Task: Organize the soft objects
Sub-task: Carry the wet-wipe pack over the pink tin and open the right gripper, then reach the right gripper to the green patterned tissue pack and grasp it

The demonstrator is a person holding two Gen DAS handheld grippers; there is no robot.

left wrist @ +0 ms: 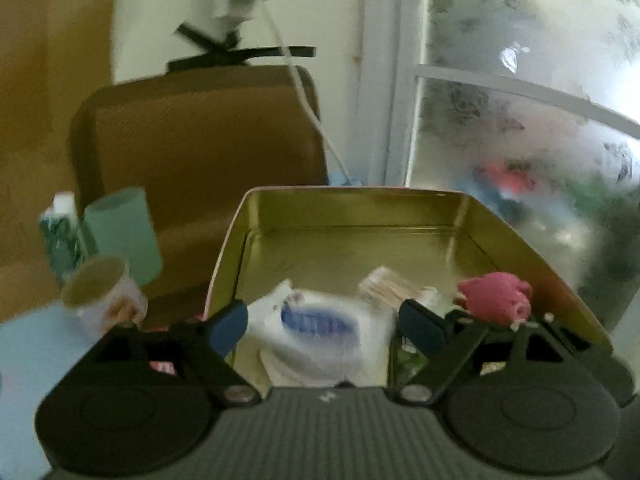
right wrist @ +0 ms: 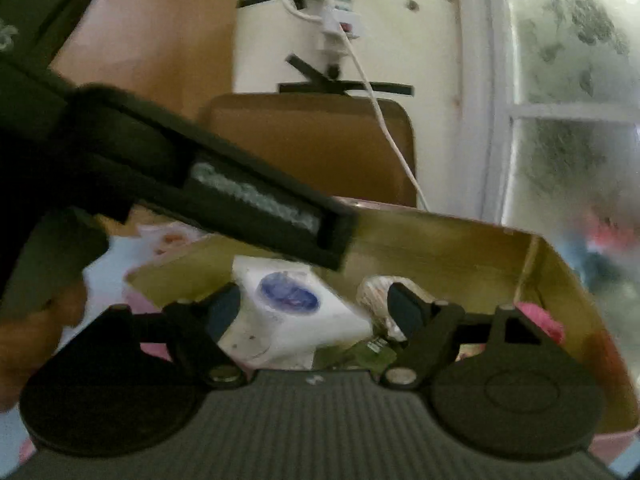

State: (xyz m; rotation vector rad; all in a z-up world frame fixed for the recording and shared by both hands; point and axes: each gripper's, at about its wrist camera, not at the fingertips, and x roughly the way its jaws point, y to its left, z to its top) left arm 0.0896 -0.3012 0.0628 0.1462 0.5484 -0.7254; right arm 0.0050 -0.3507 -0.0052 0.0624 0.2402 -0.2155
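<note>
We see a gold metal tin (left wrist: 352, 240) open on the pale blue table (left wrist: 28, 344), holding a white packet with a blue oval label (left wrist: 320, 332), a beige bundle (left wrist: 396, 288) and a pink soft toy (left wrist: 496, 296). Left gripper (left wrist: 324, 320) and right gripper (right wrist: 316, 308) hang above it, fingers spread, pinching nothing.

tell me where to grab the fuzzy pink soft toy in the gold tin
Pinch the fuzzy pink soft toy across its rounded body from above. It sits close to the gold metal tin's right wall, so a sideways approach looks blocked there.
</note>
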